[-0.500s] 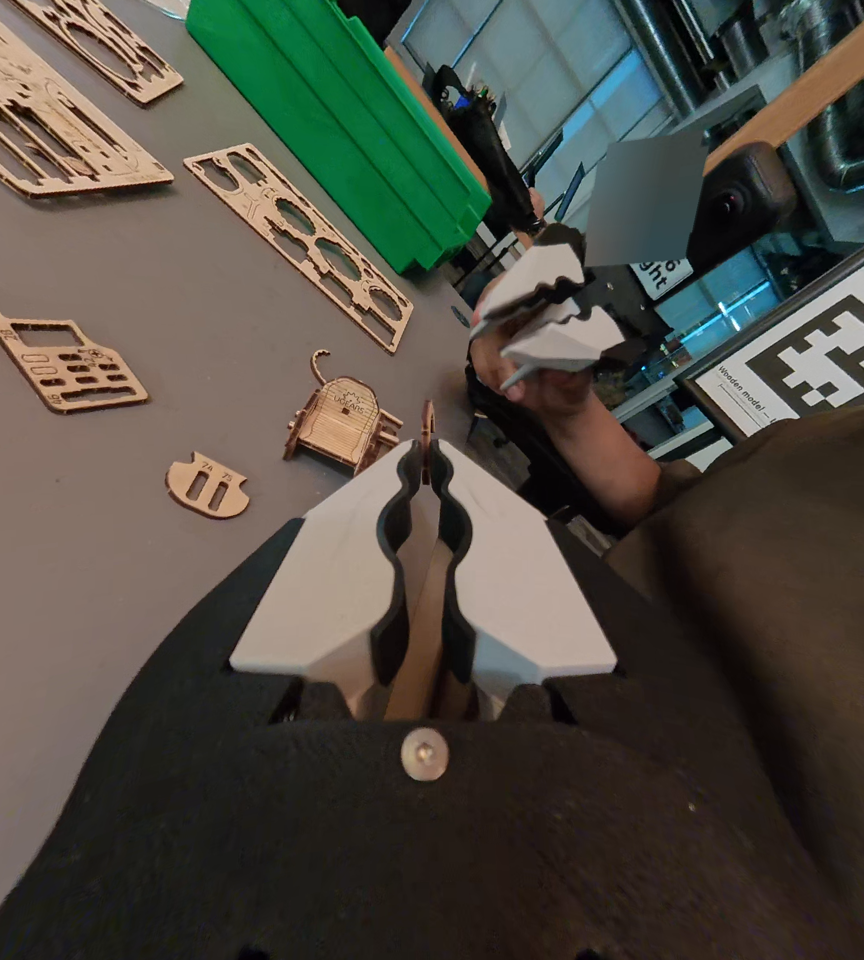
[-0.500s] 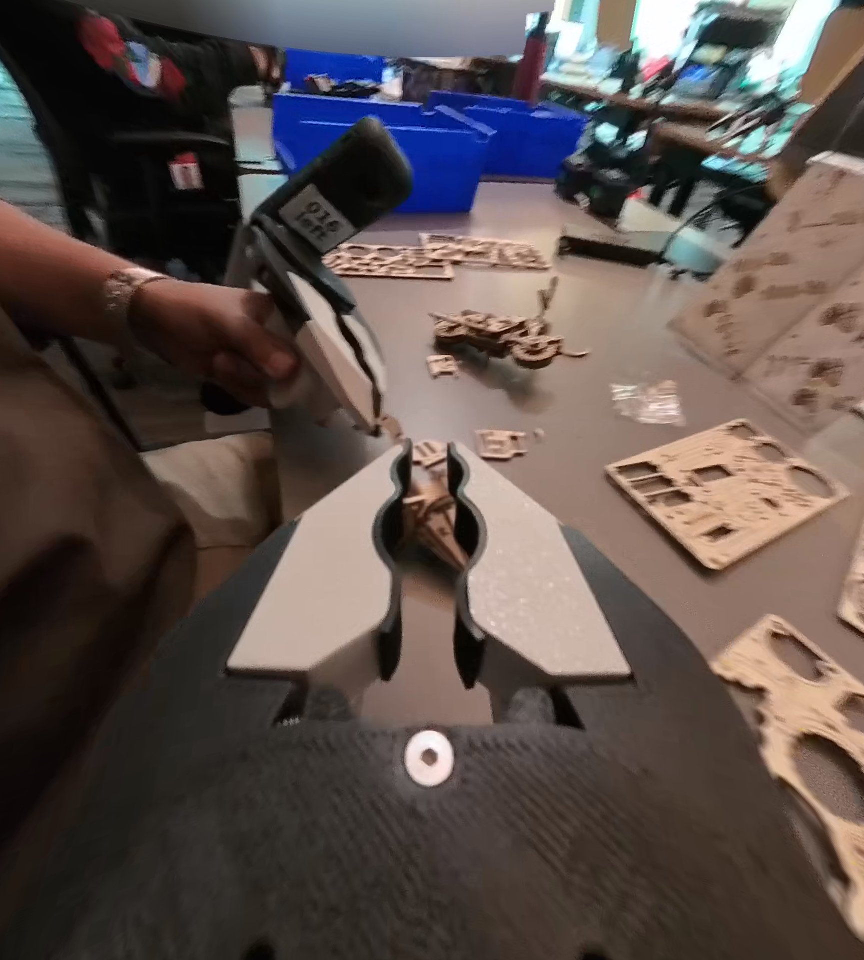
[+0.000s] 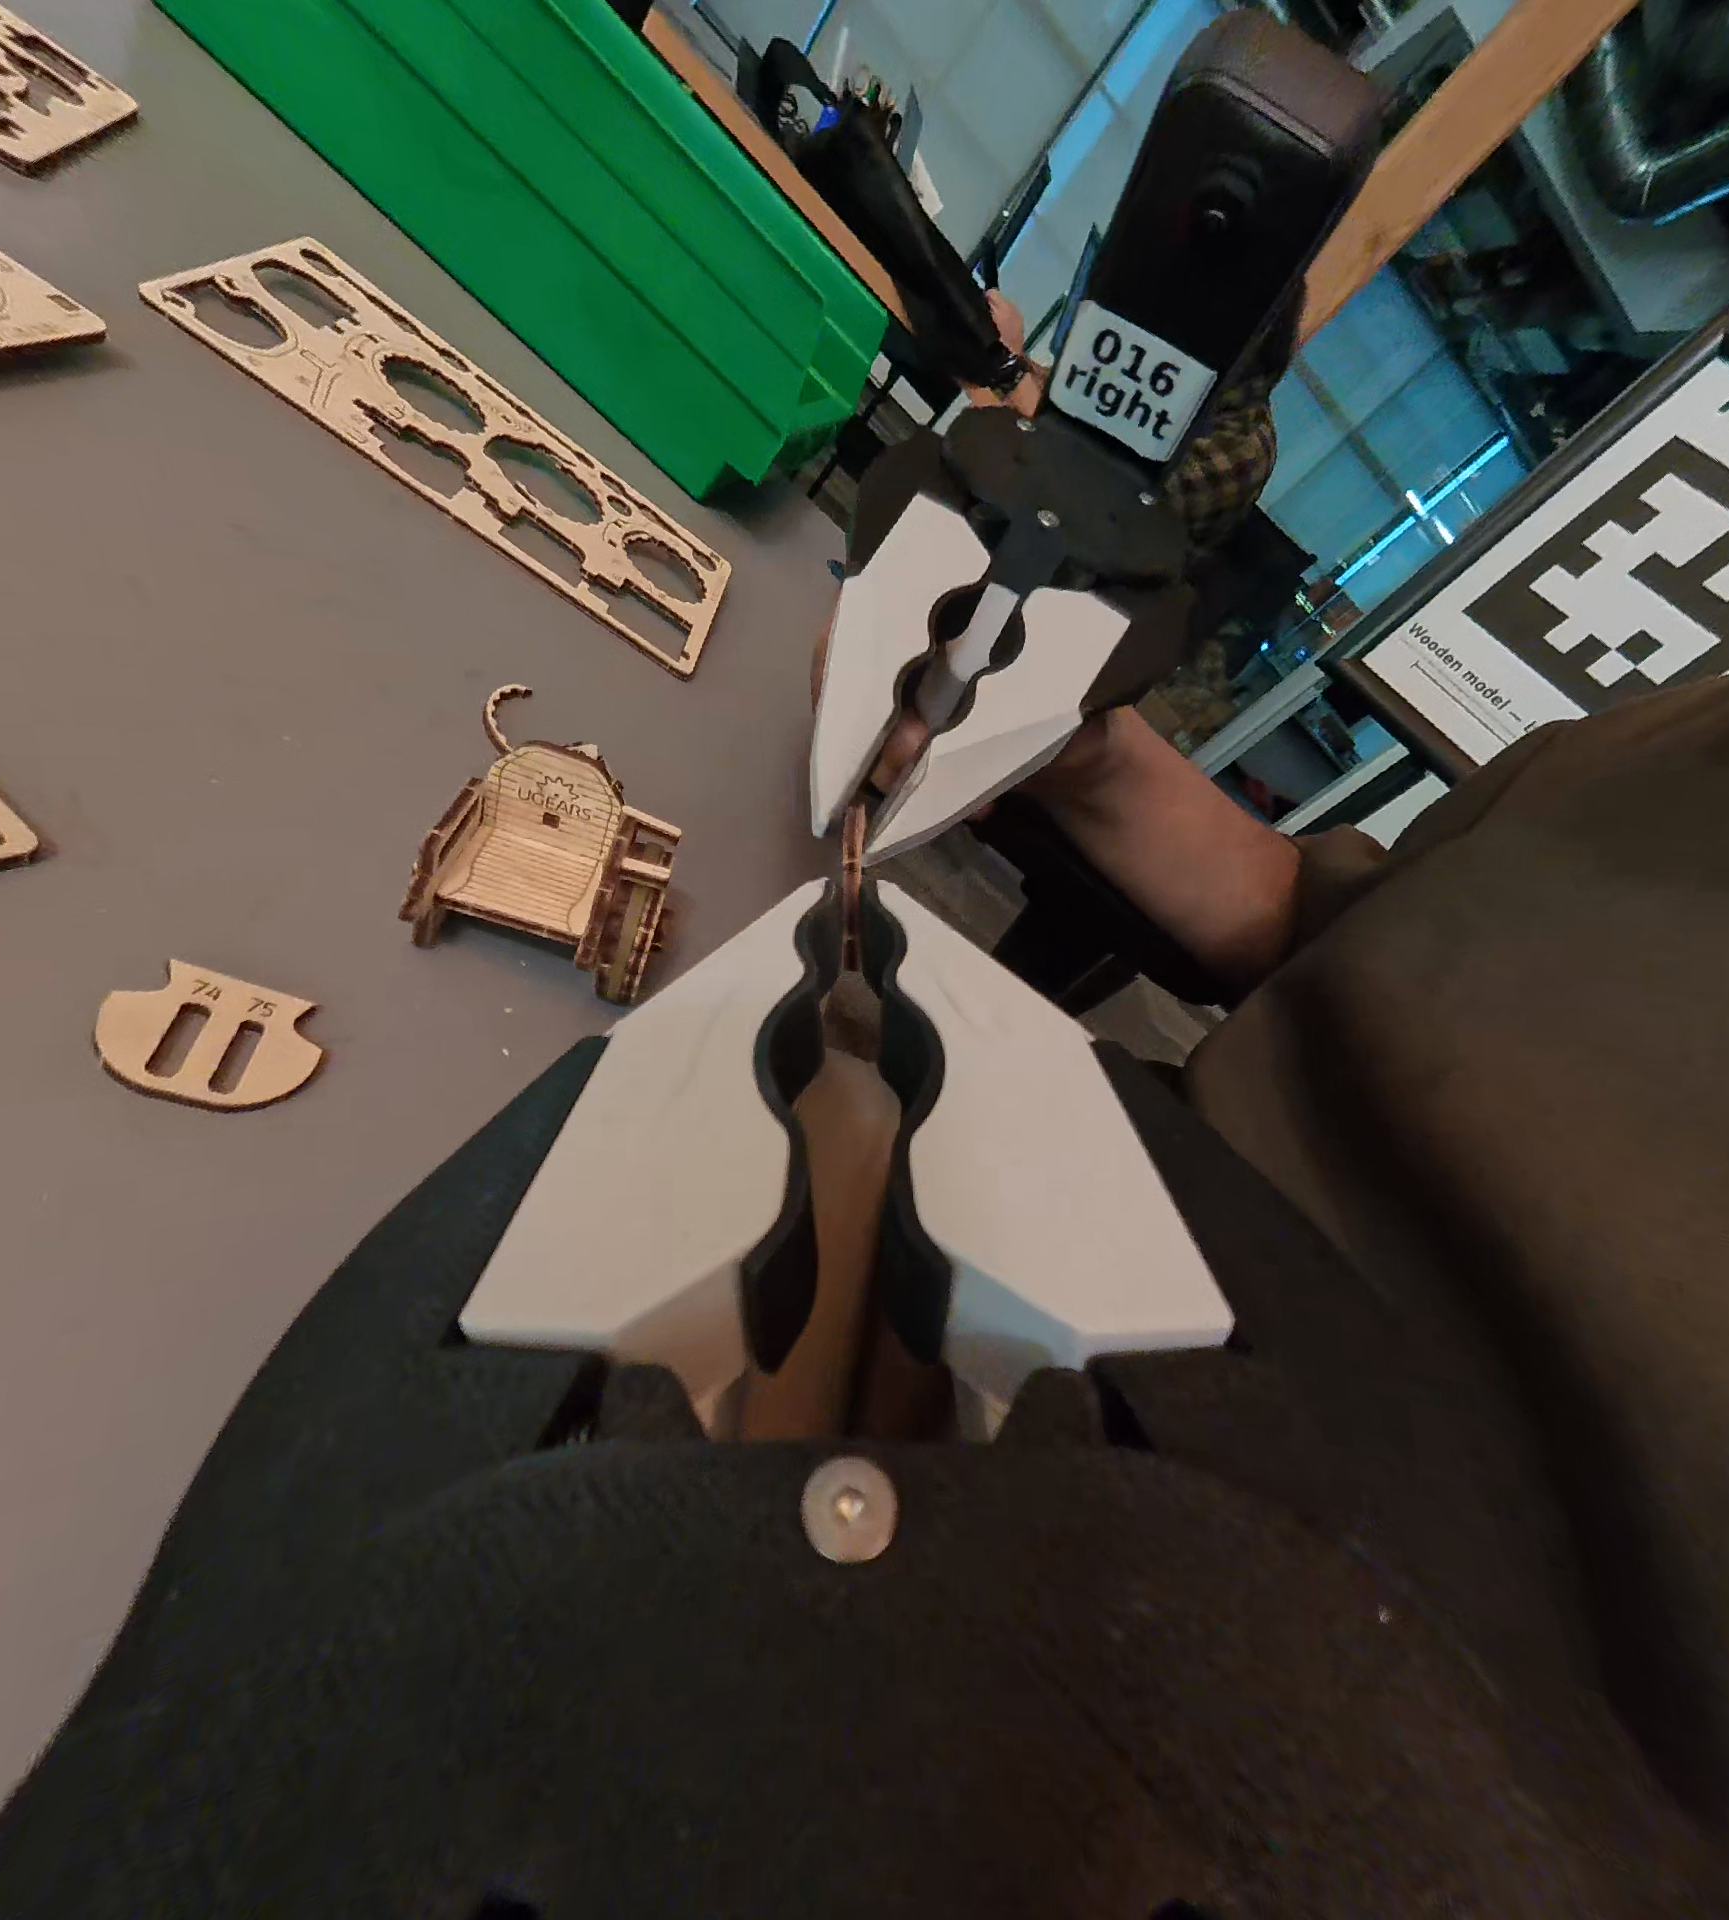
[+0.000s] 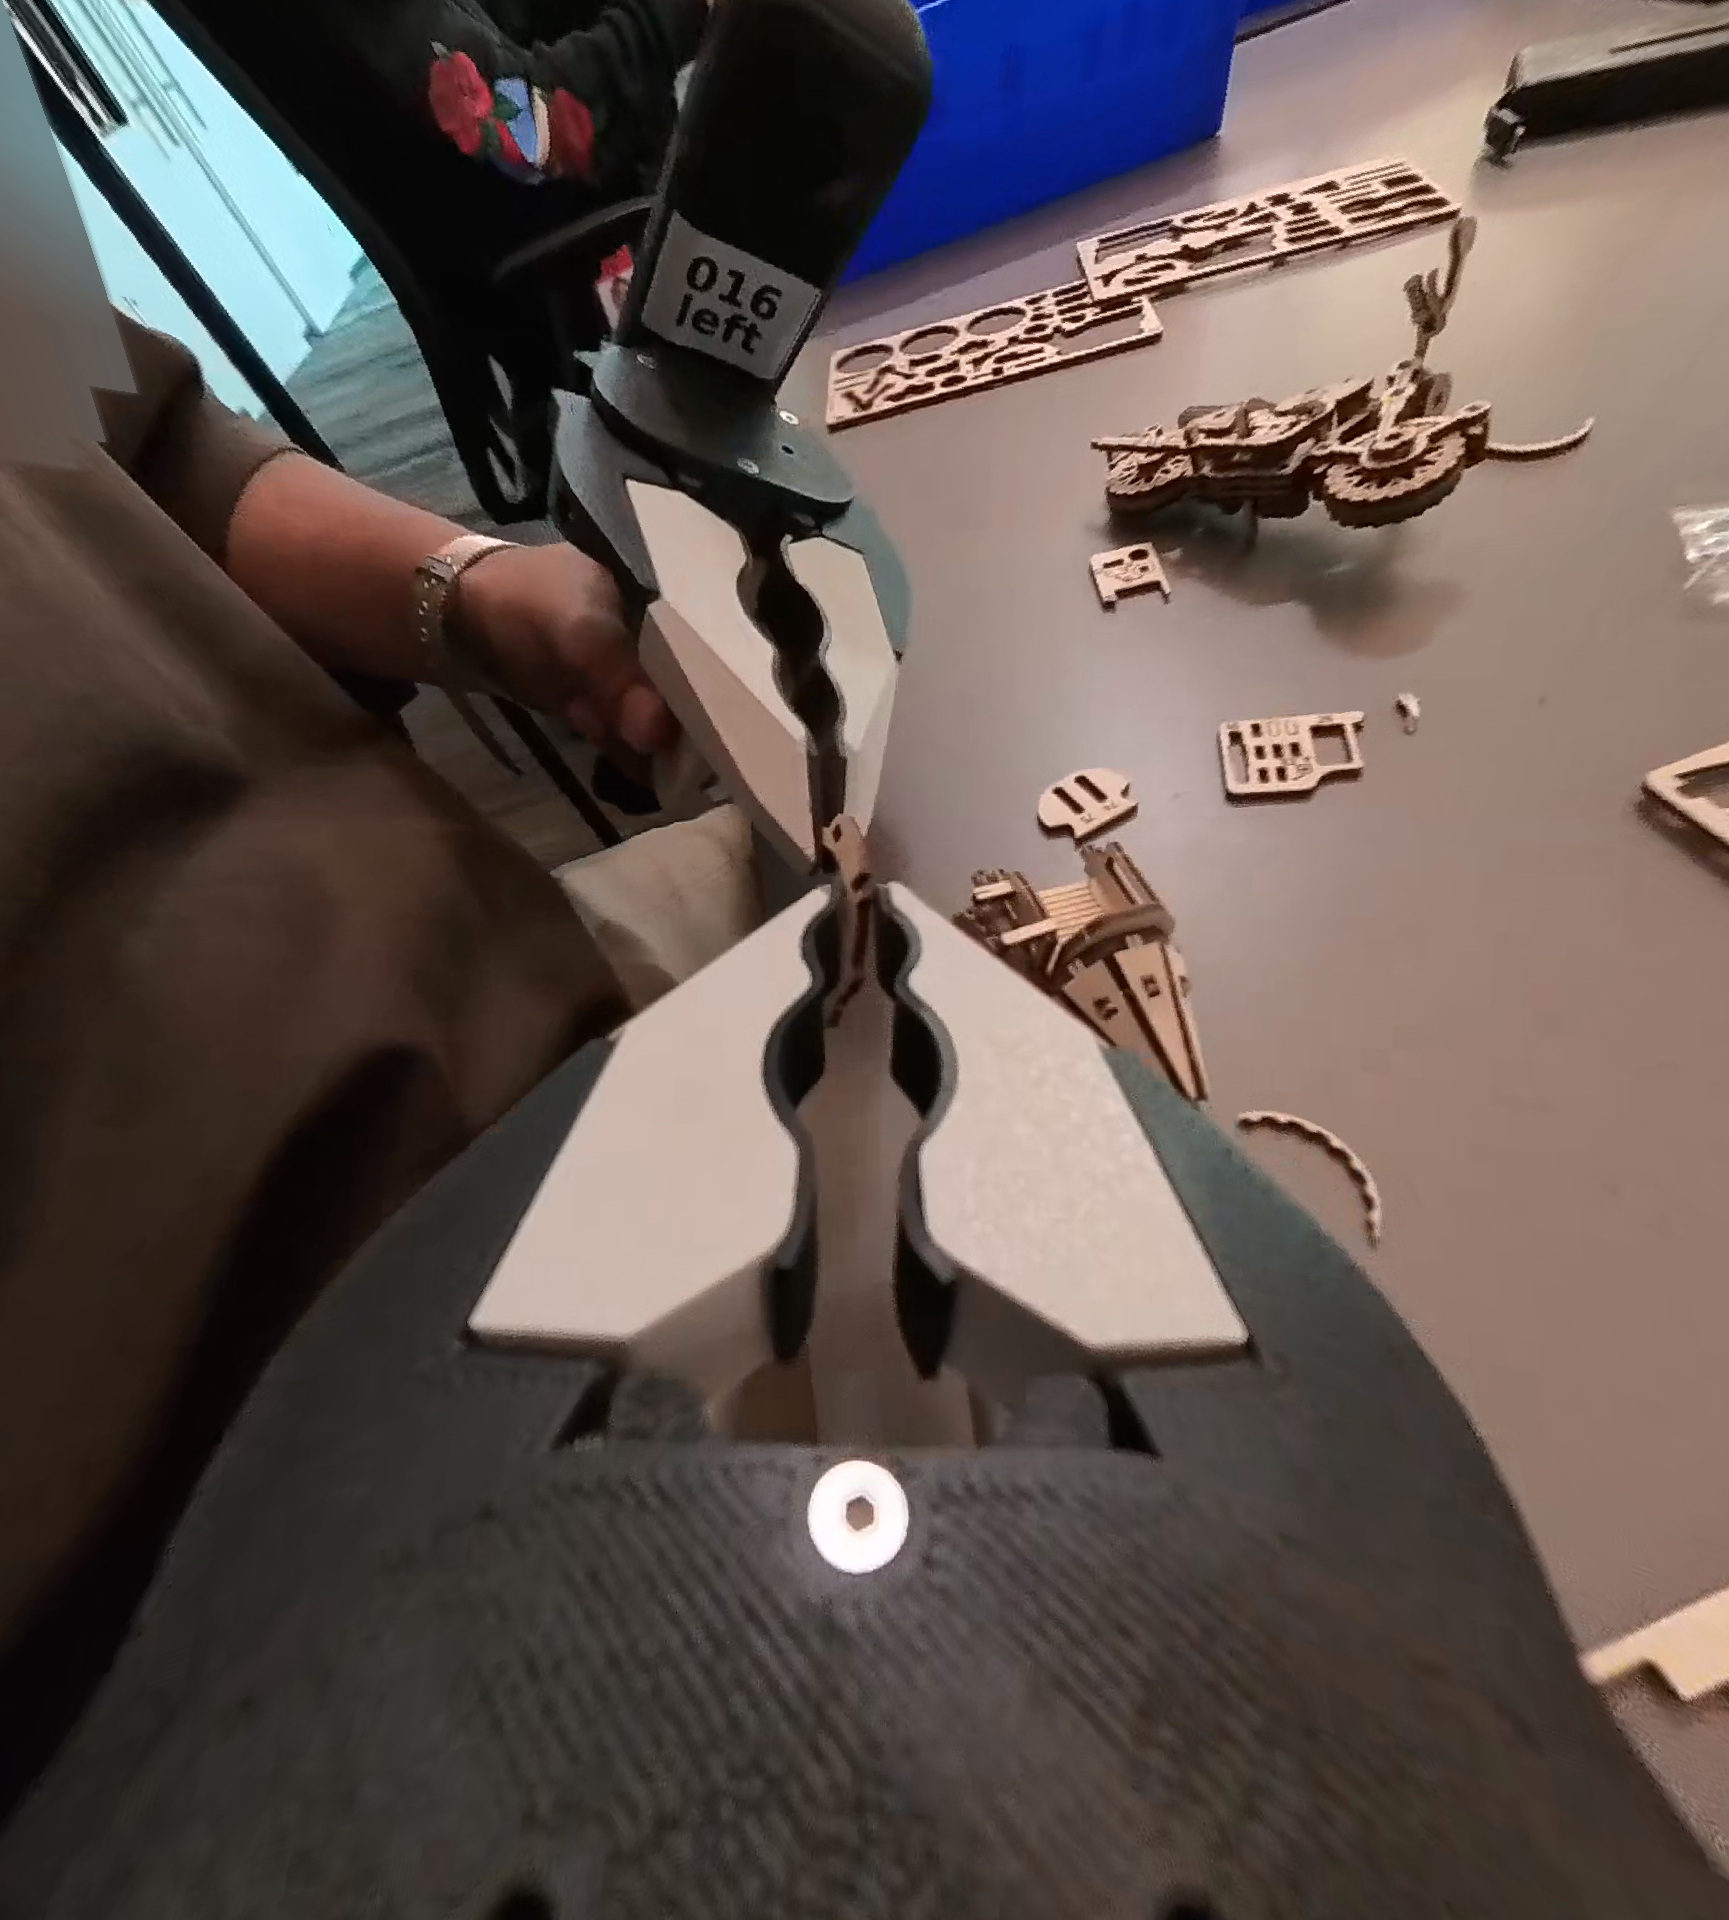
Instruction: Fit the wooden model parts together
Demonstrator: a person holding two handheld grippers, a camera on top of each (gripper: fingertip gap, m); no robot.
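My left gripper (image 3: 847, 894) pinches a thin wooden part (image 3: 849, 883) edge-on, and my right gripper (image 4: 855, 904), which half a second ago hung well apart, now meets it tip to tip, clamped on a small wooden piece (image 4: 849, 883) of its own. Each gripper bears a white printed label under its camera. Near the worktop (image 3: 164, 727) edge stand a small wooden chair (image 3: 548, 852) with a burnt-in brand mark and a numbered slotted offcut (image 3: 211, 1039).

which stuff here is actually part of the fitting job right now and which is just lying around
In use:
left gripper
right gripper
small wooden piece pinched between their tips

Lying about:
wooden chair model
motorcycle model
slotted round piece
green bin
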